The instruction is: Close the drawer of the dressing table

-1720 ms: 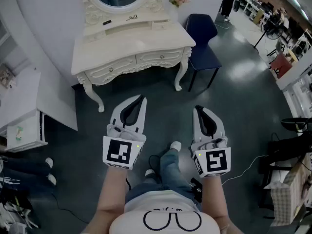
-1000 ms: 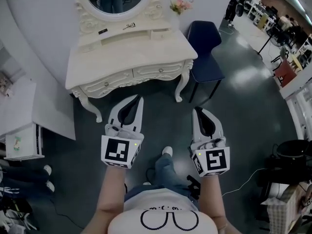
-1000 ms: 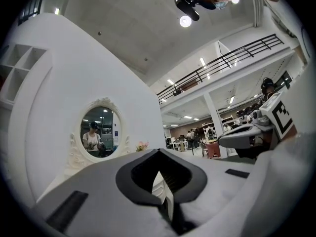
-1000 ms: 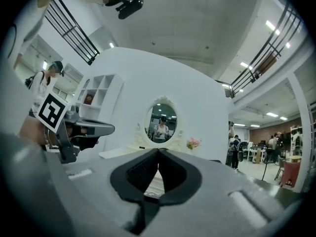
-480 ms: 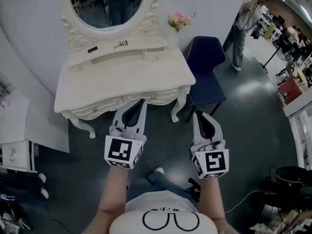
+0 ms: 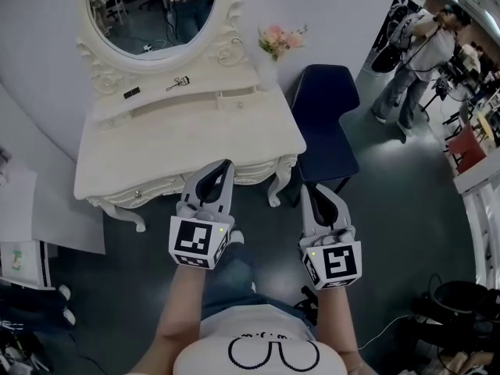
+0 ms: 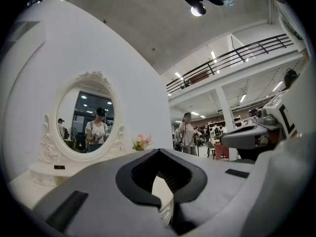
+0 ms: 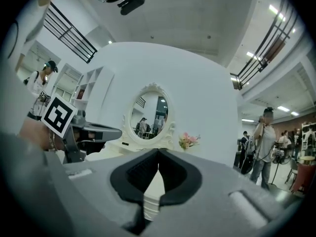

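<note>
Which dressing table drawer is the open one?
The small upper drawer at the right end of the mirror shelf, beside the flower vase: it alone juts out over the tabletop.

Desk (image 6: 195,143) ahead against the wall | mirror (image 6: 148,14) at its back | flowers (image 6: 277,41) on its back right corner | chair (image 6: 324,123) just right of desk | left claw (image 6: 226,163) at desk's front edge | right claw (image 6: 307,187) before the chair | person (image 6: 418,61) standing far right
</note>
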{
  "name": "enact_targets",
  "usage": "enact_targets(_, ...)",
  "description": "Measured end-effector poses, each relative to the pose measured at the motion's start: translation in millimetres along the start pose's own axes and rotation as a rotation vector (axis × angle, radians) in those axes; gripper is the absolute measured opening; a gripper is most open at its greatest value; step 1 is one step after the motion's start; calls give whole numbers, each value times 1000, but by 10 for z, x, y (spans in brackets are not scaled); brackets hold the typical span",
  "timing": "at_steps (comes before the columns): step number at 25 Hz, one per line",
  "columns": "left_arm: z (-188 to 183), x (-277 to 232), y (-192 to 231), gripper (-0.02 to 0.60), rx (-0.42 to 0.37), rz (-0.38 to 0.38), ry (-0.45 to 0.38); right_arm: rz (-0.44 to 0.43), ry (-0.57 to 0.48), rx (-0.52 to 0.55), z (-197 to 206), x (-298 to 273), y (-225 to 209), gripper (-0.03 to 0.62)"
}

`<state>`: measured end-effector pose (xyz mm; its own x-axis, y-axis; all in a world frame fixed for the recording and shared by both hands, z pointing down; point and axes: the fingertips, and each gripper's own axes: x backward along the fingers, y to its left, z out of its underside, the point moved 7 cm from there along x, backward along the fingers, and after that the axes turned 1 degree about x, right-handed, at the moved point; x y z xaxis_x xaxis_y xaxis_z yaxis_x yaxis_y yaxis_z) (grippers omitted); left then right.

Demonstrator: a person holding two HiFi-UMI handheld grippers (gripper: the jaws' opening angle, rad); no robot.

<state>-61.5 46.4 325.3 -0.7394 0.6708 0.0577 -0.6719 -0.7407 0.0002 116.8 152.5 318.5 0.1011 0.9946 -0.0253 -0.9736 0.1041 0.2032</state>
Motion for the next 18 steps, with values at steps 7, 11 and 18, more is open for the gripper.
enact_targets(7, 116, -711, 340, -3, 5, -13, 7, 9, 2, 3, 103, -645, -374, 0)
enact_targets(11, 174, -1200, 624, -2, 22, -23, 10, 9, 23, -11, 176, -1152, -641, 0)
enact_targets(18, 277, -2000, 1236, -2, 62, -68, 2, -4, 43, -18, 189, -2145, -1063, 0)
